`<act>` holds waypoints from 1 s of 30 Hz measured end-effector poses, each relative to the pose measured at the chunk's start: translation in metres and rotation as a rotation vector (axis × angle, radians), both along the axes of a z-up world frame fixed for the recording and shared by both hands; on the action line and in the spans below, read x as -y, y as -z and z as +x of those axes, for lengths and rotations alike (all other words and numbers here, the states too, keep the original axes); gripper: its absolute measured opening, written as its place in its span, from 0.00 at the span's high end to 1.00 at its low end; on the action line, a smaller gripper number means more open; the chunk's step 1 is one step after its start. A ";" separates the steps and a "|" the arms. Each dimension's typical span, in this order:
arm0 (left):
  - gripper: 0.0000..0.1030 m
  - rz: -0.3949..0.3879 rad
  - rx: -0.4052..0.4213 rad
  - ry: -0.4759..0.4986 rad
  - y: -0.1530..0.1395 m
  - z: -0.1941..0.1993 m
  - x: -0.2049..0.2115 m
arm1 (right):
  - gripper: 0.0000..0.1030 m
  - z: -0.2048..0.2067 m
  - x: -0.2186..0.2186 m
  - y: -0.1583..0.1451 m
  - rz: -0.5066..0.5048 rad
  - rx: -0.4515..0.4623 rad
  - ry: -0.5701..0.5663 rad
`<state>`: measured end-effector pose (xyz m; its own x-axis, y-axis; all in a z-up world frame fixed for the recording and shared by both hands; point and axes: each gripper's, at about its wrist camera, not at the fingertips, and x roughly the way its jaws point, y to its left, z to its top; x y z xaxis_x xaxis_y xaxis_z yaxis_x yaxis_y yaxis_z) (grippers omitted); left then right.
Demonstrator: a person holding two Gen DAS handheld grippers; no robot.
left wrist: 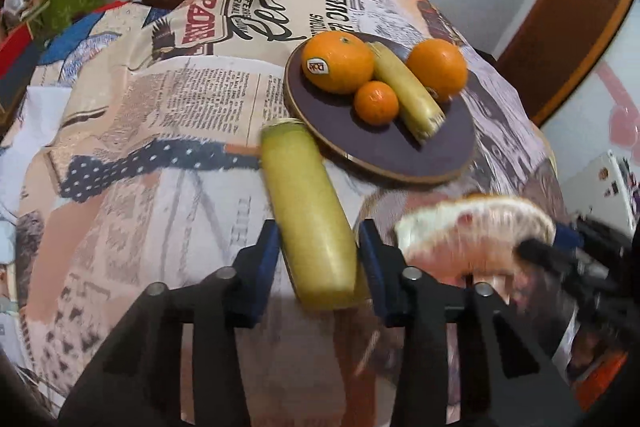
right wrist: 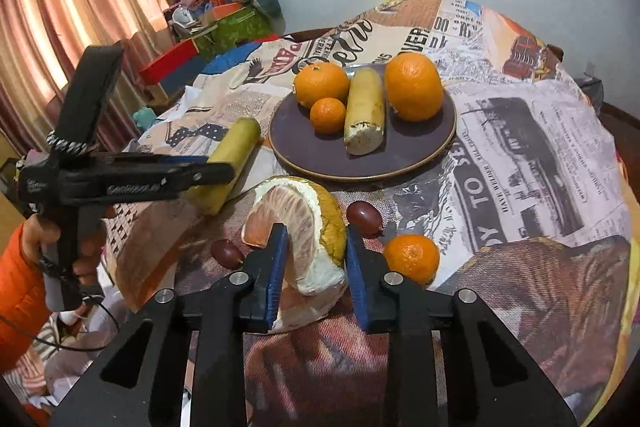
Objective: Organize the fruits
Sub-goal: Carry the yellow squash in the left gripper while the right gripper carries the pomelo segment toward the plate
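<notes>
Gripping banana piece (left wrist: 308,211), pomelo wedge (right wrist: 304,239) between jaws

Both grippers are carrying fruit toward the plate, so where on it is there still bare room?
The plate is crowded at its far half: two oranges, a mandarin and a banana piece. Its near half, in front of the banana piece's cut end, is bare, as is the near right rim below the big orange.

Black grippers (right wrist: 316,267), blue pads (right wrist: 276,267), orange sleeve (right wrist: 16,287).
</notes>
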<state>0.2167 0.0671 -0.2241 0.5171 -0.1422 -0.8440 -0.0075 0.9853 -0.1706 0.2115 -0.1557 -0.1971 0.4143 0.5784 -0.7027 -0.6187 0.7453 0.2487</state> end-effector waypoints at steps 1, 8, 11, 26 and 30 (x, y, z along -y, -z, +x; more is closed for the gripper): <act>0.63 0.013 0.001 0.011 -0.002 -0.006 0.001 | 0.78 -0.003 0.001 -0.002 0.003 0.007 0.001; 0.65 0.088 -0.005 0.088 -0.009 -0.052 0.004 | 0.82 -0.023 0.011 -0.016 -0.017 0.071 0.001; 0.65 0.079 -0.010 0.092 -0.007 -0.059 0.001 | 0.80 -0.032 0.009 -0.015 -0.036 0.068 -0.038; 0.64 0.039 -0.022 0.097 0.005 -0.032 0.000 | 0.57 -0.002 -0.014 0.003 -0.019 -0.057 -0.040; 0.64 0.030 -0.028 0.095 0.010 -0.021 0.001 | 0.54 0.007 -0.030 0.005 -0.055 -0.044 -0.081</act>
<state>0.1958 0.0662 -0.2341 0.4786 -0.1634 -0.8627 0.0816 0.9866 -0.1416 0.2182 -0.1254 -0.2018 0.3355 0.5686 -0.7511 -0.6667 0.7066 0.2370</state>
